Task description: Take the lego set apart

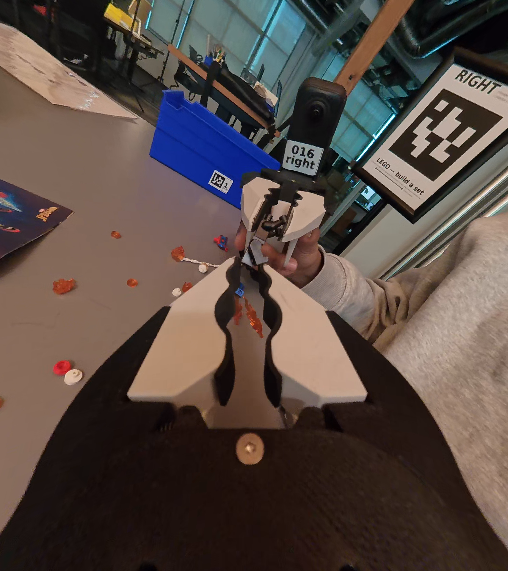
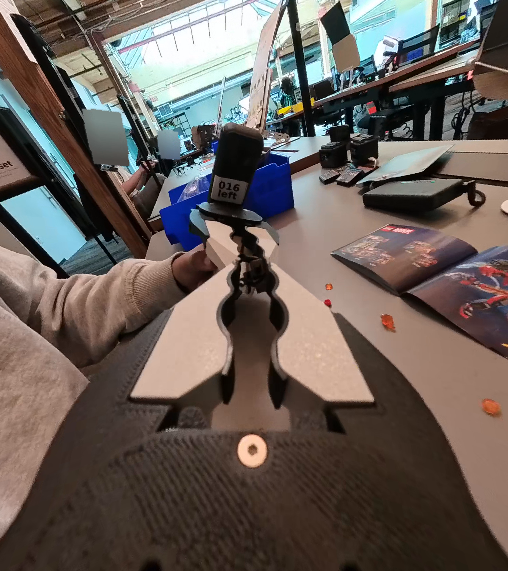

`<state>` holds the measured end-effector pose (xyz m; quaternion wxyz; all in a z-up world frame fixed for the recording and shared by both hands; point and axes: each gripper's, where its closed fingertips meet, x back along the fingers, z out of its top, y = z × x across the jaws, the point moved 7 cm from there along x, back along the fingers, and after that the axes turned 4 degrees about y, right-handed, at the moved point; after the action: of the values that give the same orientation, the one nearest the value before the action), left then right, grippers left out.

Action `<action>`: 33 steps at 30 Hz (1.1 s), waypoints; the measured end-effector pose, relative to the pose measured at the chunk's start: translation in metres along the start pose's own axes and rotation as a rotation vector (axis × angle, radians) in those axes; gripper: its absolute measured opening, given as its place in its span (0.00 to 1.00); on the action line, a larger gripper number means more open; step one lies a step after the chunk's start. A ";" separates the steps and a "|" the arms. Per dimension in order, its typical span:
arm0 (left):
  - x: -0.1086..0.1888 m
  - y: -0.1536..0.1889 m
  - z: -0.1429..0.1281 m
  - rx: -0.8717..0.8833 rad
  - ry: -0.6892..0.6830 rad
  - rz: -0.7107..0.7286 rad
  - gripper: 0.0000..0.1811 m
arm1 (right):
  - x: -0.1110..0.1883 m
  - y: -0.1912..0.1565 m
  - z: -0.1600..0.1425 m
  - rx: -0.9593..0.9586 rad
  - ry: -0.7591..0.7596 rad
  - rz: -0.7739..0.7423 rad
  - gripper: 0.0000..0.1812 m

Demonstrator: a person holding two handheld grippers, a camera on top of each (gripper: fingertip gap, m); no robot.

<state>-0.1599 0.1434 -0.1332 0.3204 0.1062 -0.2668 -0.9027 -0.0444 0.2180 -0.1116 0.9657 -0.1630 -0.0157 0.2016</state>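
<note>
Because both ends of the small black lego piece (image 1: 251,256) must be restrained before it can be pulled apart, we hold it above the tabletop (image 1: 98,191), between two grippers that face each other tip to tip. Nearest in the left wrist view, the left gripper (image 1: 248,267) has its jaws narrowed onto one end. The right gripper (image 2: 248,278) appears clamped on the other end, though we cannot see which part each one grips. Beyond them, loose orange pieces (image 1: 63,285), a red stud (image 1: 61,367) and white studs (image 1: 73,377) lie scattered on the tabletop; we judge these already detached. The instruction booklet (image 2: 407,256) lies open farther off, clear of the work. Farthest, the blue bin (image 1: 203,145) stands ready, probably for collected parts.
</note>
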 end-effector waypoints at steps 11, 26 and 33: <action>0.000 -0.002 0.000 0.078 0.024 -0.031 0.02 | -0.005 0.001 -0.003 0.054 0.006 -0.033 0.20; -0.009 0.008 -0.002 0.098 0.048 -0.128 0.00 | 0.006 0.004 0.007 -0.089 0.120 0.060 0.06; -0.004 0.003 0.004 0.215 0.145 -0.175 0.17 | -0.002 0.002 -0.001 0.016 0.037 0.001 0.07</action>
<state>-0.1569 0.1455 -0.1284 0.2456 0.2278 -0.3280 -0.8833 -0.0466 0.2185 -0.1127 0.9670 -0.1591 0.0039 0.1991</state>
